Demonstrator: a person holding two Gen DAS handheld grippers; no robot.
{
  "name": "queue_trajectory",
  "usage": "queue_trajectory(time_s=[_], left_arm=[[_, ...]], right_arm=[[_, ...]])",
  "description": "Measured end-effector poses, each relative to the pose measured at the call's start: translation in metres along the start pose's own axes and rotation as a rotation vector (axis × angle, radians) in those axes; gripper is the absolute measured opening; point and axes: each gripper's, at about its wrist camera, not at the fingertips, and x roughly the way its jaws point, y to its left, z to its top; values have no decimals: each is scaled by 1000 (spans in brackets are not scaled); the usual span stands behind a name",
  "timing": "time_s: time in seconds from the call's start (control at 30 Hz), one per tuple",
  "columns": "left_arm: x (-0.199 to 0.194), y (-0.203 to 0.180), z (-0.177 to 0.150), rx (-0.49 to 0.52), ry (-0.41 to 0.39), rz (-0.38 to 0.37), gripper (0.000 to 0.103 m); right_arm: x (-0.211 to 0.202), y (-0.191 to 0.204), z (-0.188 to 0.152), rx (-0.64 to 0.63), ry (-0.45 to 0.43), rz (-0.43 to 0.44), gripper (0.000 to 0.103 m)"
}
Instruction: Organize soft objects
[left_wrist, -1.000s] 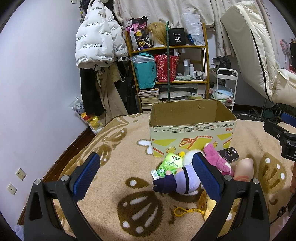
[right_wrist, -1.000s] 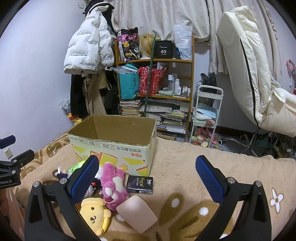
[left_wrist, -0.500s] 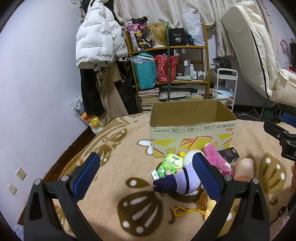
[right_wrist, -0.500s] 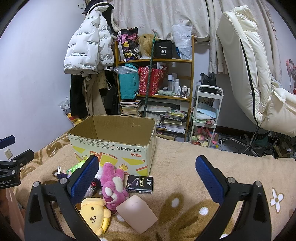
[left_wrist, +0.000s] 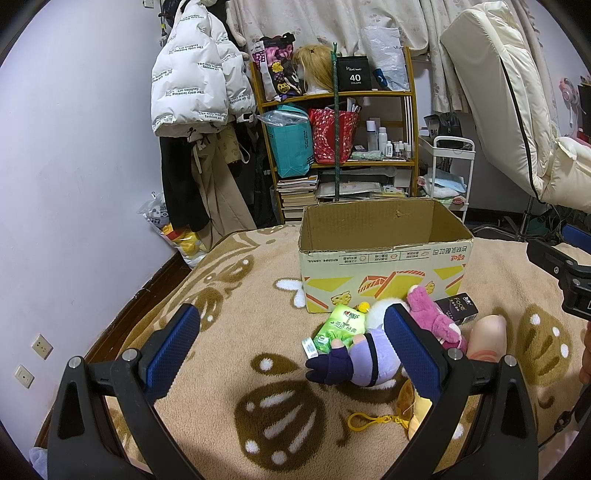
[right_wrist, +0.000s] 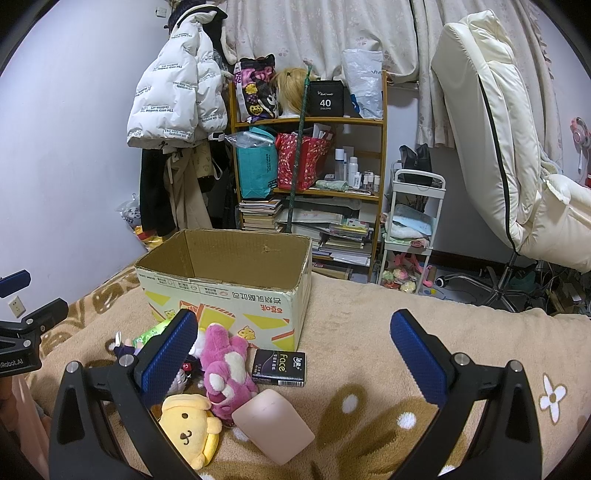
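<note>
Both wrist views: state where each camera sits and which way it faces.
Left wrist: on the left gripper, facing the cardboard box from its left; own open fingers show, plus the right gripper's edge.
Right wrist: on the right gripper, facing the bookshelf, box left; open fingers.
Shared: box, pink plush, shelf.

The white puffer jacket (right_wrist: 173, 96) is showing repeated print, "The only leading fashion art". A black box (right_wrist: 325, 101) on the top shelf is reading "40 COLORS". The small dark packet (right_wrist: 279, 368) beside the cardboard box is reading "Face". The left gripper's mount (right_wrist: 16, 360) is showing "Robot.AI", cut off at the frame edge.
</note>
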Motion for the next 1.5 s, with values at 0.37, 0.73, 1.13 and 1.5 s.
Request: queue_trajectory(time_s=[0.37, 0.73, 1.13, 1.5], left_arm=[[0, 0, 0, 1, 0, 0, 99], [0, 0, 0, 1, 0, 1, 99], [0, 0, 0, 1, 0, 0, 99], [8, 7, 3, 19, 26, -8, 99]], right_arm=[[0, 0, 0, 1, 0, 0, 103], [1, 0, 0, 1, 0, 1, 103], [1, 0, 0, 2, 2, 0, 103], [2, -2, -1, 2, 15, 8, 103]])
